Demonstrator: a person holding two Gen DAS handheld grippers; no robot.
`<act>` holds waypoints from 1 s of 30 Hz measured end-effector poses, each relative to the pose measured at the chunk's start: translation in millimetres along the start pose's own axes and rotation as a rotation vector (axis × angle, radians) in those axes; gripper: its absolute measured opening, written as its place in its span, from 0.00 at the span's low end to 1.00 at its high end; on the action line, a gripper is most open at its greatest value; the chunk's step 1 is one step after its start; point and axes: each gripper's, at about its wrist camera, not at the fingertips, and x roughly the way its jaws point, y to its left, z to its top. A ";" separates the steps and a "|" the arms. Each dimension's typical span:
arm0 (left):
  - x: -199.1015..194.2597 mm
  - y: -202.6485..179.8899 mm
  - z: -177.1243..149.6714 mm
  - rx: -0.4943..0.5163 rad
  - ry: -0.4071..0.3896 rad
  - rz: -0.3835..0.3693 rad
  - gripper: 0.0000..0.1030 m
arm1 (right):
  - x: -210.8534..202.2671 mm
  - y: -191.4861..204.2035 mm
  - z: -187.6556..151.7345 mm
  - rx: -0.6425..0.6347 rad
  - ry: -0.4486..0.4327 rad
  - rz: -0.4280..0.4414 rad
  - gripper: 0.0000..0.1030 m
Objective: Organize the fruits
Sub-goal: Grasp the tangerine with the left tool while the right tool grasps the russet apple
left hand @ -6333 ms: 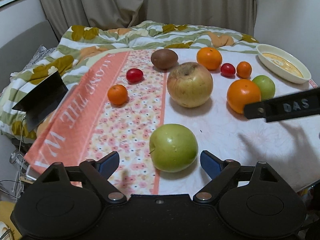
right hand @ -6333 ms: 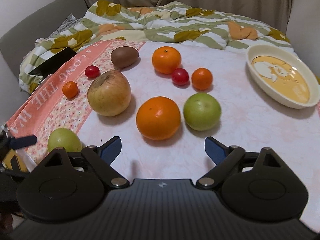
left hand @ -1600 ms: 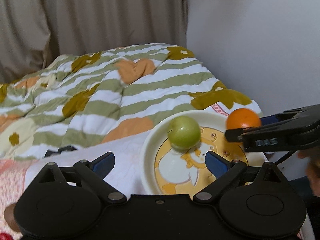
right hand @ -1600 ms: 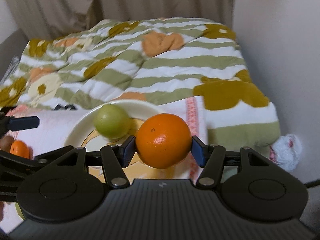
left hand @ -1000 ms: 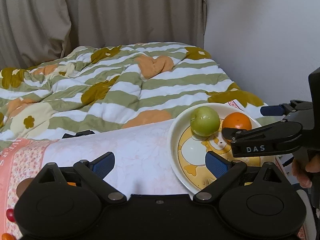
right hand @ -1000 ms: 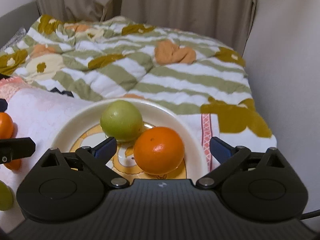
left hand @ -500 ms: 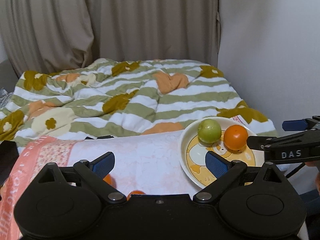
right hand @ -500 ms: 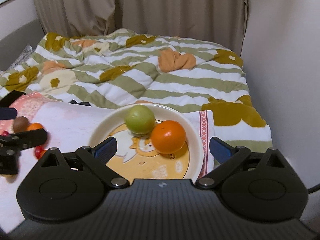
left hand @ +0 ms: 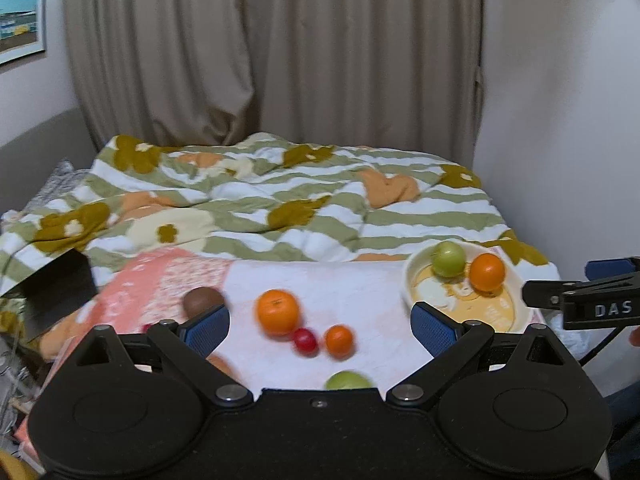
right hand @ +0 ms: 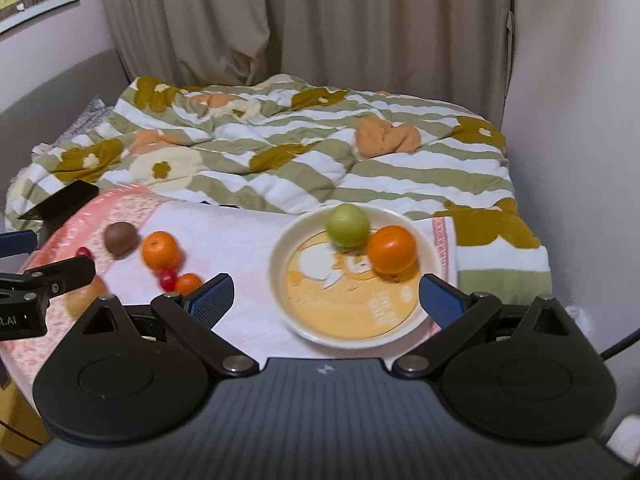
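A cream dish holds a green apple and a large orange, touching. On the cloth lie an orange, a red tomato, a small orange, a brown kiwi and another green apple. My left gripper is open and empty, raised above the loose fruit. My right gripper is open and empty, just in front of the dish.
A striped floral blanket covers the bed behind the table. A black box sits at the left edge. A wall stands close on the right. A large yellowish apple shows partly behind the left gripper's finger.
Both grippers have pulled back and up from the dish. The right one let go of the large orange, which now rests in the dish beside the green apple. The loose fruit has come into view.
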 end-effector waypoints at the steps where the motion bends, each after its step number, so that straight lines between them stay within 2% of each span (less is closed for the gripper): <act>1: -5.5 9.0 -3.3 -0.007 0.000 0.011 0.96 | -2.6 5.4 -2.3 -0.003 0.001 0.006 1.00; 9: -27.7 87.9 -23.5 -0.053 -0.006 0.053 0.97 | -12.0 77.6 -18.4 -0.054 0.014 0.017 1.00; 14: -27.8 142.0 -31.7 -0.061 0.017 0.028 0.97 | -17.1 119.5 -24.5 0.018 0.010 -0.004 1.00; 22: 0.8 206.1 -45.7 0.013 0.068 -0.023 0.96 | 1.1 193.5 -42.6 0.066 0.036 -0.033 1.00; 30: 39.2 245.2 -56.6 0.099 0.104 -0.084 0.96 | 41.0 247.3 -54.7 0.118 0.074 -0.058 1.00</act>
